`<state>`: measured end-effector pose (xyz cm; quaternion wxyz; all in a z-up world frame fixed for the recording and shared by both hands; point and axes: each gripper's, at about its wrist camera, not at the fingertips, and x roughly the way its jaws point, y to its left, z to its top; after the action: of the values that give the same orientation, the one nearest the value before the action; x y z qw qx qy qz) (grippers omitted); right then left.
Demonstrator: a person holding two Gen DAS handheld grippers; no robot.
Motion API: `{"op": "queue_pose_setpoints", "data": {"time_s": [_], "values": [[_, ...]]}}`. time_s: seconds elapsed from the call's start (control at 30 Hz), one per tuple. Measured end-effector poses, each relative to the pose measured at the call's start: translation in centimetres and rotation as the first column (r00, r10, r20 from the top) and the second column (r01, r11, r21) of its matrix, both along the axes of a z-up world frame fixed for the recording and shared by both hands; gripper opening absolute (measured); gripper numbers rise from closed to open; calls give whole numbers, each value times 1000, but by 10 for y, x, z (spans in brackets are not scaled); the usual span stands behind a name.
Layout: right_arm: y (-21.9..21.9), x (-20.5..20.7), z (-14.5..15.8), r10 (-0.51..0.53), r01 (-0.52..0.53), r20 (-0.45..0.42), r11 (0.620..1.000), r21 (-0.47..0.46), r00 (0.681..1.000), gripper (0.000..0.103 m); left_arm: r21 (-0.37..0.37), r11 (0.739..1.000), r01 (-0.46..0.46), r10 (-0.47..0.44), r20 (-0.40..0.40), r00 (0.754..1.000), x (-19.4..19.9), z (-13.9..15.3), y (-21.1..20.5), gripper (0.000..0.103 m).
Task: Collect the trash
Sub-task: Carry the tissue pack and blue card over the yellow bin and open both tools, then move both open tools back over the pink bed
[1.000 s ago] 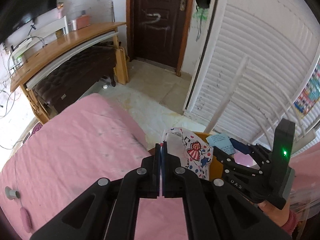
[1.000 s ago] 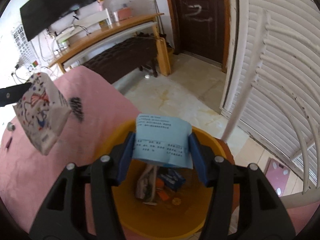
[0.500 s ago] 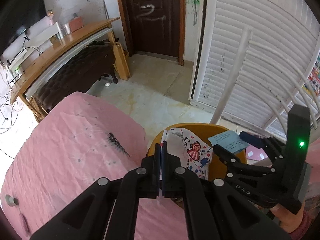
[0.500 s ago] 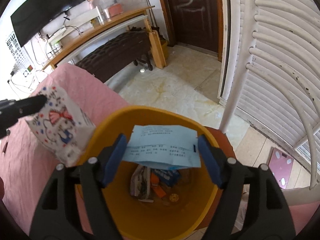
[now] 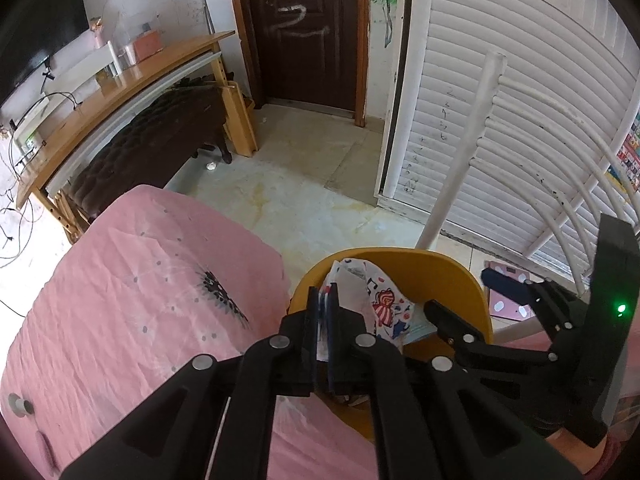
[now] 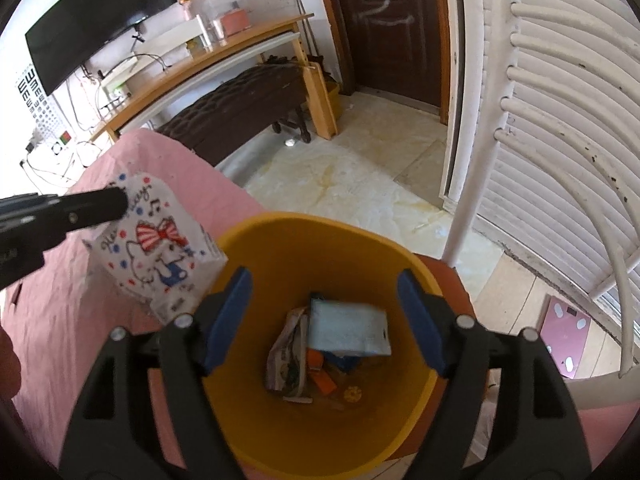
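One blue packet below open right hand-held gripper

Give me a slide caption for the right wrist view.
Right gripper, jaws just opened, above the yellow bin where the blue packet now lies; left gripper holds a cartoon-print bag at the rim.

Blue packet inside yellow bin

A yellow-orange bin is showing a pale blue printed sheet and orange scraps inside. The white wrapper at left is carrying red and blue dots, a red-striped bow and a cartoon cat. Pink bedding is bearing a black splotch. The far door is showing dark brown with white scrawl.
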<state>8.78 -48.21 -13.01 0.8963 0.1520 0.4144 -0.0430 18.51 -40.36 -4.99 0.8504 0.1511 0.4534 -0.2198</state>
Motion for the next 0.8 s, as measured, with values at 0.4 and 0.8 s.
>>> {"op": "queue_pose_setpoints", "data": {"time_s": [0.4, 0.8], "values": [[-9, -2, 3, -17, 17, 15, 1000, 12, 1000, 78, -78, 997, -2, 1, -7, 1000, -1, 4, 4, 96], [50, -3, 41, 113, -110, 90, 993, -42, 989, 84, -152, 980, -131, 145, 83, 986, 1, 43, 96, 96]]}}
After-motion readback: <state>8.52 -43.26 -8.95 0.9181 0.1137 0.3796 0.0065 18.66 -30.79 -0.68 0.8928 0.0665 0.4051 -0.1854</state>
